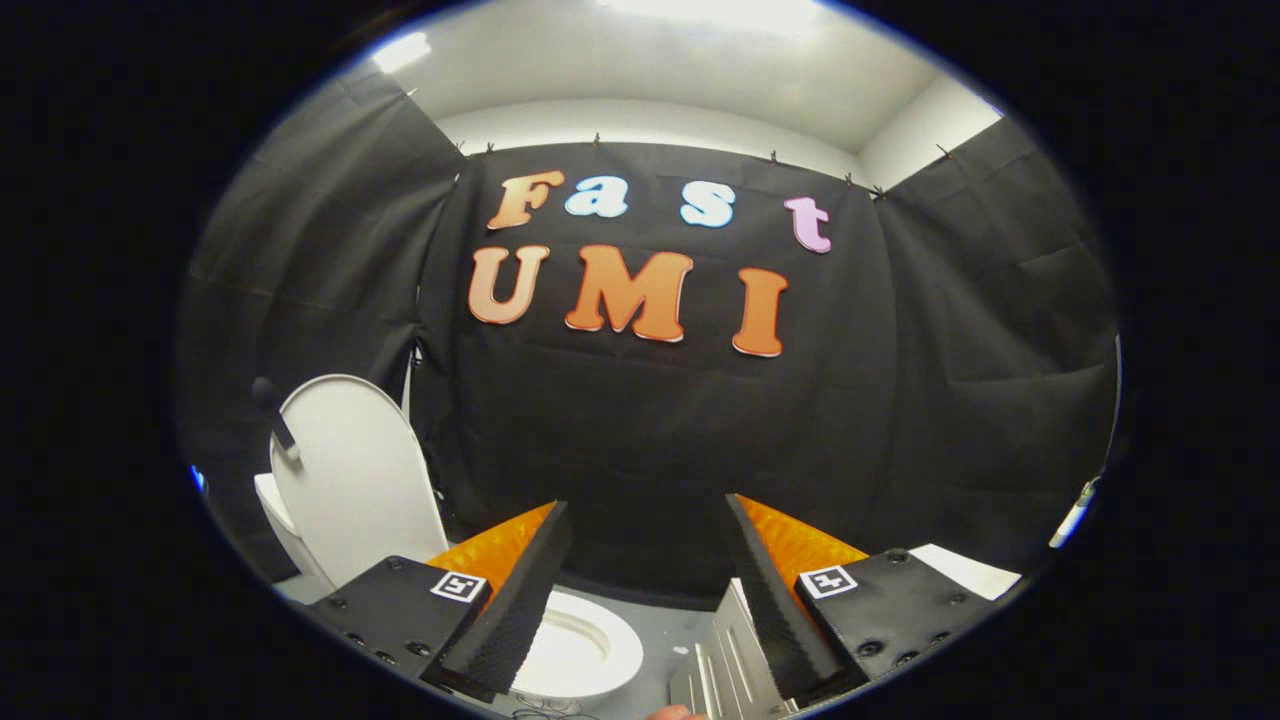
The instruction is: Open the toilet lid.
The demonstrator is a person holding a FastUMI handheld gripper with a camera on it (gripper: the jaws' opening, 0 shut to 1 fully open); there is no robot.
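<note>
The white toilet lid stands raised upright, to the left of my left finger, leaning back toward the tank. Below it the white seat and bowl lie uncovered, showing between my fingers and partly hidden by the left one. My gripper is open, its fingers spread wide with nothing between them, held above and to the right of the bowl and apart from the lid.
Black cloth walls close the booth behind and on both sides. A grey ribbed unit sits low beside the right finger. A white surface shows behind the right finger. The floor is grey.
</note>
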